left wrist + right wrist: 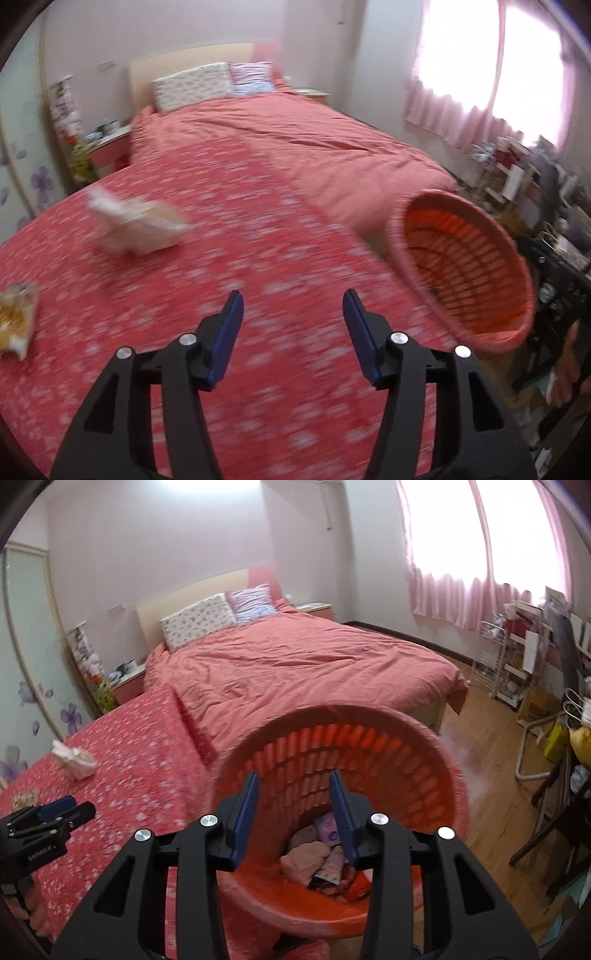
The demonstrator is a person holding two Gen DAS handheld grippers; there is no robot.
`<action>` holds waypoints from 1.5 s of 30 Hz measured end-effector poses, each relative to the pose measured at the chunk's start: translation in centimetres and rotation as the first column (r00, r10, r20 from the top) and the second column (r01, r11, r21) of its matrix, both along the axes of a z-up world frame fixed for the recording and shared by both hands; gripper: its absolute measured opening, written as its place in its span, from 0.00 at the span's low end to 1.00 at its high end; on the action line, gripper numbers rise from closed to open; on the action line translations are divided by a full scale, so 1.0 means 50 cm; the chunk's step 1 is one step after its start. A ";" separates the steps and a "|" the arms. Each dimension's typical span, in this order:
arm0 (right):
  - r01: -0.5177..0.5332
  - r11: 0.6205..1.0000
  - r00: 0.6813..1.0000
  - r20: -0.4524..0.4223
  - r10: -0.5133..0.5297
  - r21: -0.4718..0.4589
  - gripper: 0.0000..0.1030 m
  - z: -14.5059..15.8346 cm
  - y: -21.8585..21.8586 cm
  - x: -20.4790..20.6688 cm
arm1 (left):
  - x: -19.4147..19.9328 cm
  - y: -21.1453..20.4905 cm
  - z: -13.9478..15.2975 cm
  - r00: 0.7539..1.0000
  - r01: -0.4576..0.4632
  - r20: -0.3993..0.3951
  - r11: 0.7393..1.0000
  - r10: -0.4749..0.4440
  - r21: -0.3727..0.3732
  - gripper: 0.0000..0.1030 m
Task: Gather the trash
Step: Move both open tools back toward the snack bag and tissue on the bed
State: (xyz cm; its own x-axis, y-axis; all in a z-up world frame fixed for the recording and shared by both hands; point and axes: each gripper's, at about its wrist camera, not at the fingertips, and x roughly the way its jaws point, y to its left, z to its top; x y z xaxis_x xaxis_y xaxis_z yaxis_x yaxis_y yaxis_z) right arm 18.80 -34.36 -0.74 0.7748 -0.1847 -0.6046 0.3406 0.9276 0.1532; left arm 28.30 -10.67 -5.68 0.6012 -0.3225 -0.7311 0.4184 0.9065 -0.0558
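Note:
An orange slatted basket [369, 749] stands tilted at the bed's edge; it holds crumpled tissue and wrappers [310, 856]. My right gripper [293, 775] hangs open over the basket's mouth with nothing between its blue pads. The same basket [461, 240] shows at the right of the left wrist view. My left gripper [293, 306] is open and empty above the red floral bedcover [221, 258]; it also shows at the far left [66, 810]. A white crumpled paper box [140, 225] [75, 760] lies ahead on the left. A yellow snack wrapper [14, 317] [26, 797] lies at the left edge.
A pink duvet [295, 664] and two pillows [199, 624] cover the far half of the bed. A nightstand [127, 679] stands at the left. Wooden floor [491, 760], a white rack [491, 657], chairs and clutter fill the right side below a curtained window.

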 end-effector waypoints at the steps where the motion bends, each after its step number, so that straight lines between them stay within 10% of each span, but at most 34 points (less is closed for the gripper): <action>1: -0.011 1.000 1.000 -0.001 0.011 -0.002 0.39 0.001 0.010 0.003 | 0.003 0.034 -0.001 0.999 -0.034 0.004 0.999 0.034 0.010 0.57; 7: -0.125 0.992 0.992 -0.009 0.125 -0.021 0.44 0.009 0.109 0.030 | 0.018 0.224 -0.008 0.969 -0.247 0.000 0.968 0.247 0.032 0.61; 16: -0.253 0.967 0.967 -0.025 0.253 -0.010 0.44 0.010 0.236 0.066 | 0.042 0.444 -0.006 0.860 -0.510 0.000 0.859 0.511 0.048 0.61; 40: -0.437 0.899 0.896 -0.096 0.433 -0.034 0.52 -0.023 0.464 0.103 | 0.011 0.724 -0.031 0.678 -0.728 -0.086 0.683 0.730 0.057 0.62; 45: -0.457 0.889 0.887 -0.101 0.451 -0.038 0.52 -0.027 0.483 0.104 | -0.003 0.736 0.000 0.696 -0.718 -0.085 0.692 0.713 -0.075 0.67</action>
